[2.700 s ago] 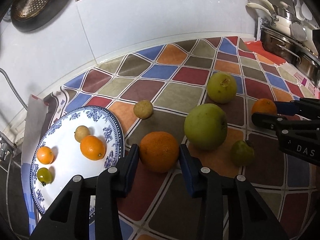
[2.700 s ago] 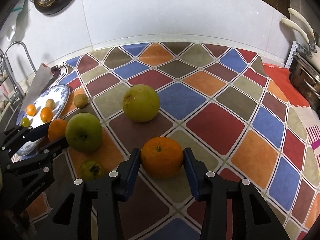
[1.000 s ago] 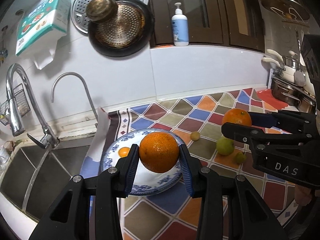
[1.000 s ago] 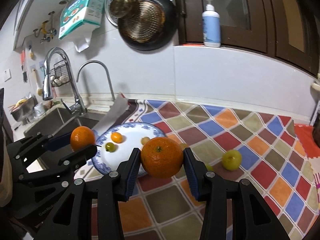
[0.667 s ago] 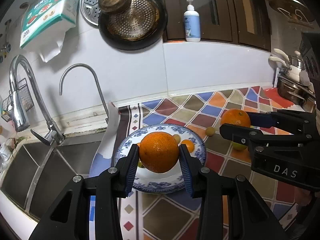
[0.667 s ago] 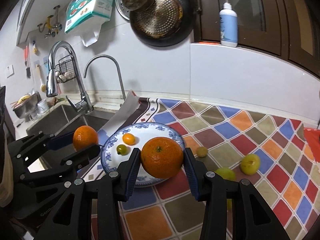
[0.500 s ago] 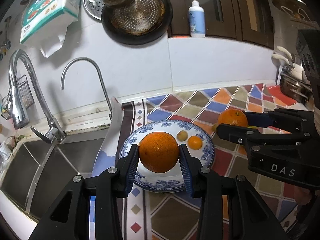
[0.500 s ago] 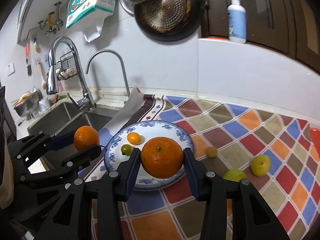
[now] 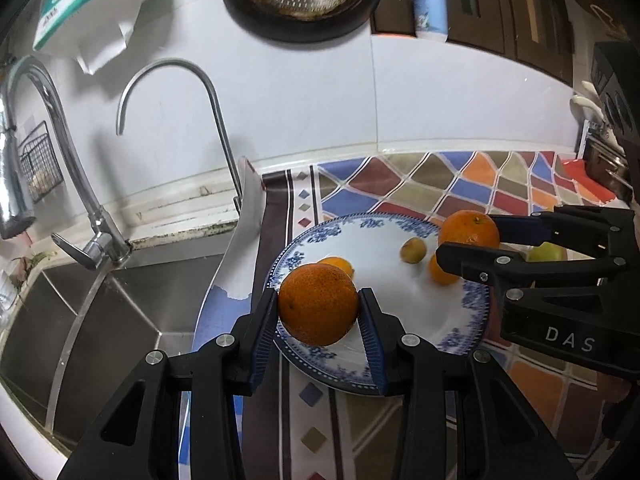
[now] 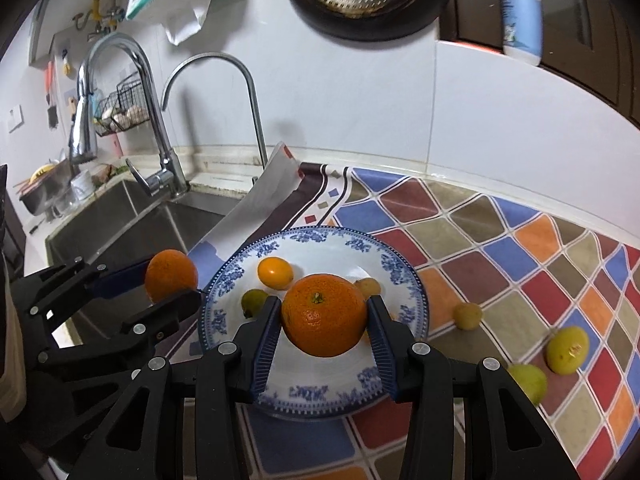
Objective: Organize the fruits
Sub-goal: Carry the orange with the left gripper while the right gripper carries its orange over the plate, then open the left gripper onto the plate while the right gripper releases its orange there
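Blue-rimmed plate (image 10: 404, 276), near the mat's sink-side edge: brought close beneath both tools since a second ago.
Left gripper (image 9: 318, 316): pinched on one orange (image 9: 318, 309), over the plate's near-left rim.
Right gripper (image 10: 323, 321): clamped on second orange (image 10: 323, 314), over plate centre; release judged next.
Small fruits (image 10: 274, 273): already plated.

I get bright, even light; soft shadows on the far wall (image 9: 320, 92), glare on the tap (image 10: 120, 80), slight blur, black bent corners.
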